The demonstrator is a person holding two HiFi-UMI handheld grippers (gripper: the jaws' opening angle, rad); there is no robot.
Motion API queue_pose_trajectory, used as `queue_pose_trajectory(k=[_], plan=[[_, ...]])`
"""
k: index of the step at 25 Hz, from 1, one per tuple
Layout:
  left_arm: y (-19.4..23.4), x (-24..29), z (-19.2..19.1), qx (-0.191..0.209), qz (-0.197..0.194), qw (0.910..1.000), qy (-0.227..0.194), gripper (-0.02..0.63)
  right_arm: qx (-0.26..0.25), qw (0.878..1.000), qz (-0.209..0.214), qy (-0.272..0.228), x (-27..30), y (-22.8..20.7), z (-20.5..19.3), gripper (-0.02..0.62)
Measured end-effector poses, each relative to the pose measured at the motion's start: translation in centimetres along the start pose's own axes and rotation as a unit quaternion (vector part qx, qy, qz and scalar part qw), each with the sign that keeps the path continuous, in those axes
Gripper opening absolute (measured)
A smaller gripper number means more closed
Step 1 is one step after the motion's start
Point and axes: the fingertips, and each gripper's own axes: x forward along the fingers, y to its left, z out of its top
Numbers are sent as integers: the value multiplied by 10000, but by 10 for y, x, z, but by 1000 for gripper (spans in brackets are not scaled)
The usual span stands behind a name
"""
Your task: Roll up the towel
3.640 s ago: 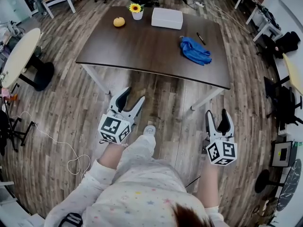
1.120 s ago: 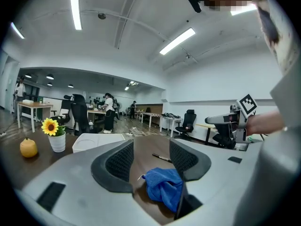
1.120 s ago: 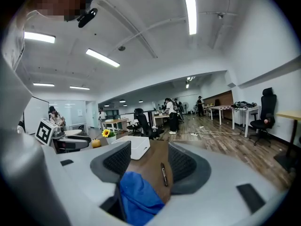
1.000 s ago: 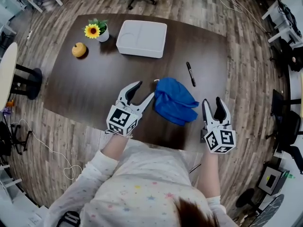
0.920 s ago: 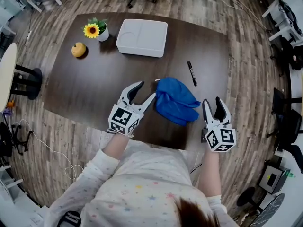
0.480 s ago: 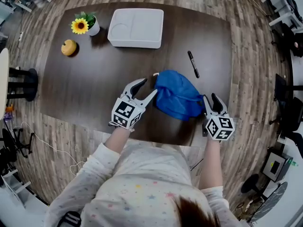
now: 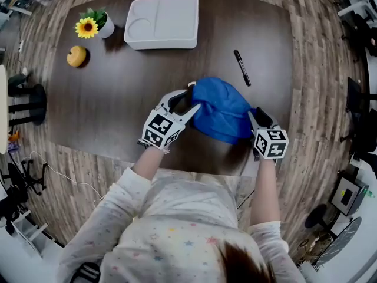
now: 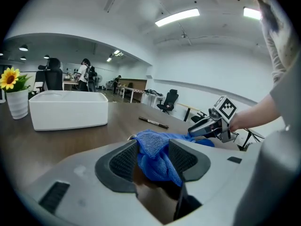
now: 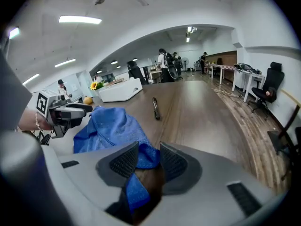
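Towel (image 7: pixel 221 108) crumpled | left tongs (image 7: pixel 189 101) pinch edge; right tongs (image 7: pixel 254 115) likewise

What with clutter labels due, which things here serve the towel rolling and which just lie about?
Job: towel; left hand-held gripper and right hand-held gripper, both clamped on it; table.
Lying about: tray; pen; sunflower pot; pumpkin.

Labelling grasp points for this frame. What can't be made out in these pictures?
- Head view: which corners of the towel the left claw and right claw hold. Its crumpled folds hide the edges.
- Left gripper view: the inside of the white tray, hidden by its near wall.
- Right gripper view: the towel's tail past the jaws, lost in shadow inside the claw.
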Motion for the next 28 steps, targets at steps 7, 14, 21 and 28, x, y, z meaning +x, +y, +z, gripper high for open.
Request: queue_pose_trajectory(k=[7,14,21,28], plan=[[-6,8,-1,173,-234,9994,183,28,-203,9997,-104,-5,-6,3,5,17],[13,-15,31,282,90,9994,-157,14,-484,9965,-119,-675,-42,9,57,15],[3,-15,32,570,-176,9982,58,15,-900,9910,2,-993,-65,28,97,15],[-7,13,-12,443,-272,9969,597,198,-843,9917,-31,-965,-67,35,92,15]])
